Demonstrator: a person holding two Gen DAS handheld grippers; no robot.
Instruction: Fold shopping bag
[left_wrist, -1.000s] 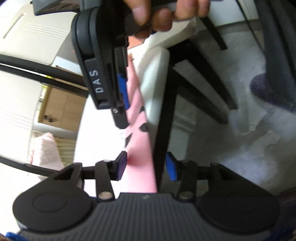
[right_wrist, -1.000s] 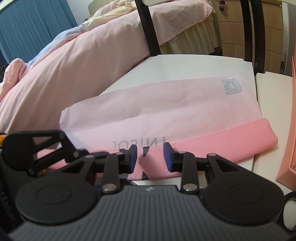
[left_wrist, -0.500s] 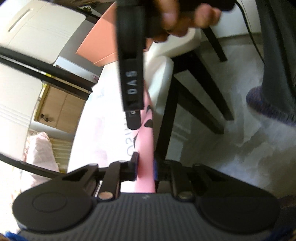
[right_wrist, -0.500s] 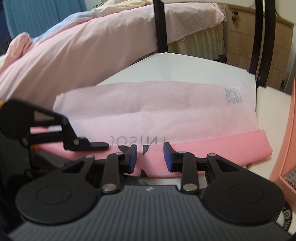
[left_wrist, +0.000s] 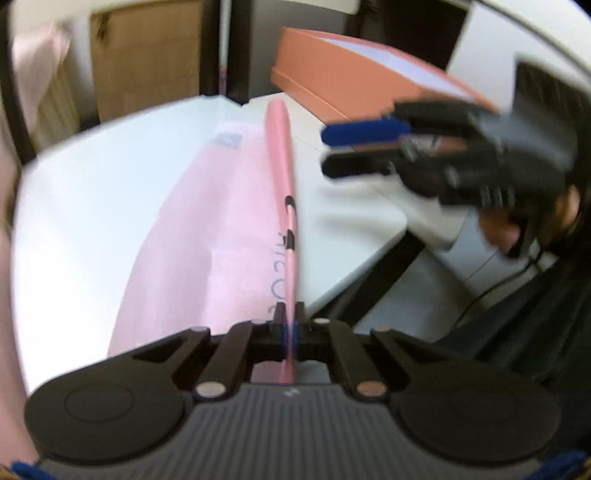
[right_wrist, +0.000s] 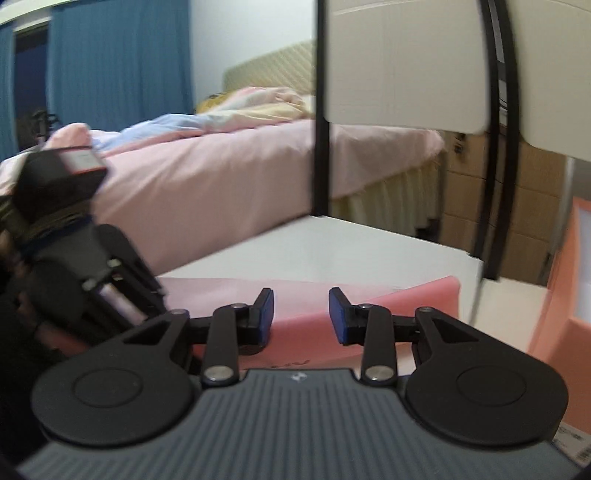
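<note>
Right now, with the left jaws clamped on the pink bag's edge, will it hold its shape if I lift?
Probably not. The pink bag looks thin and lies flat on the white table, so expect it to drape from the left gripper. It seems light; the open right gripper could steady the far end.

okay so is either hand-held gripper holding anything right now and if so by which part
The left hand-held gripper is shut on the pink shopping bag, pinching its folded edge. The right hand-held gripper is open, holding nothing.
</note>
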